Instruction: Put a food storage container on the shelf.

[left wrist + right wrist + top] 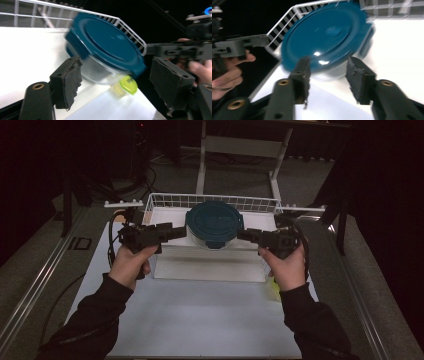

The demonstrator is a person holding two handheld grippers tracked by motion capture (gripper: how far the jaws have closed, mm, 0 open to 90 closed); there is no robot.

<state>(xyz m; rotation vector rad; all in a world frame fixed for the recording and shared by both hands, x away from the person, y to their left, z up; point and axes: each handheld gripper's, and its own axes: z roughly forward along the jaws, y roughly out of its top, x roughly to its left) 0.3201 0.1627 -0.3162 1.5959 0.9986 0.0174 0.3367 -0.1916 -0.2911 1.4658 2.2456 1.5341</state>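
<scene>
So both my grippers are spread open right now, nothing pinched. Left gripper (pixel 176 232) and right gripper (pixel 246 235) flank the container (pixel 214 226), which sits in the white wire basket (pixel 165 199). I'd square both up level and close in evenly on opposite sides, below the lid's rim. Teal lid (pixel 107 43) looks slick plastic, round with clip tabs; the bowl under it is clear and glassy.

Container lid (pixel 324 37) — edges motion-blurred
</scene>
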